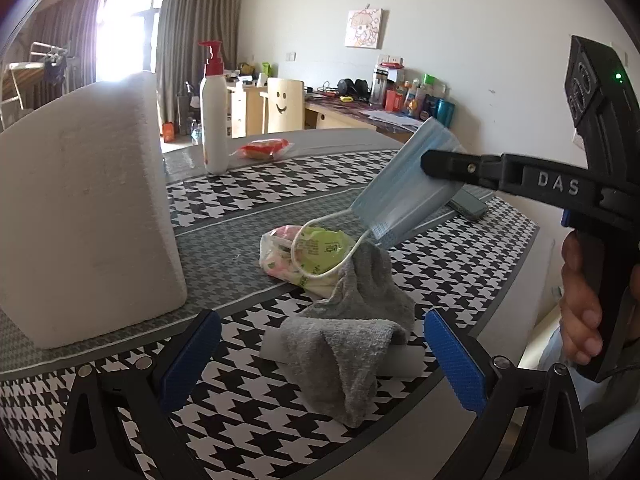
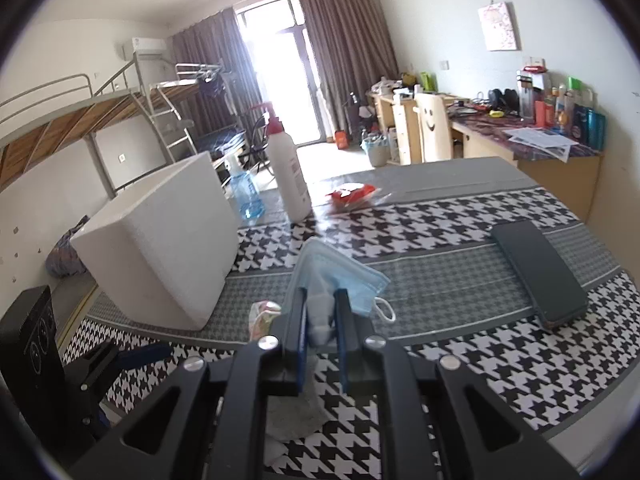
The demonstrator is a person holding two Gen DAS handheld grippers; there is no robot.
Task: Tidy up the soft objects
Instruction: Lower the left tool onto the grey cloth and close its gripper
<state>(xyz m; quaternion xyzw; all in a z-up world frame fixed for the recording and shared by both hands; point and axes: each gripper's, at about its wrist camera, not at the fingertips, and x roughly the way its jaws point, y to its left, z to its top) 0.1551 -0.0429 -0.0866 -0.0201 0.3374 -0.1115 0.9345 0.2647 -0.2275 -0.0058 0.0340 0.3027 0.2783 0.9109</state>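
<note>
Over the checkered table (image 1: 460, 280), the right gripper (image 1: 430, 164) pinches the blue mask (image 1: 404, 184) up high, right of the white foam box (image 1: 88, 208), while the left gripper (image 1: 320, 360) waits open around the gray sock (image 1: 352, 344).

On the counter (image 1: 224, 264), the foam box (image 1: 84, 208) stands left of the sock (image 1: 344, 344); the pump bottle (image 1: 214, 120) stands behind, the phone (image 2: 540, 272) right.
</note>
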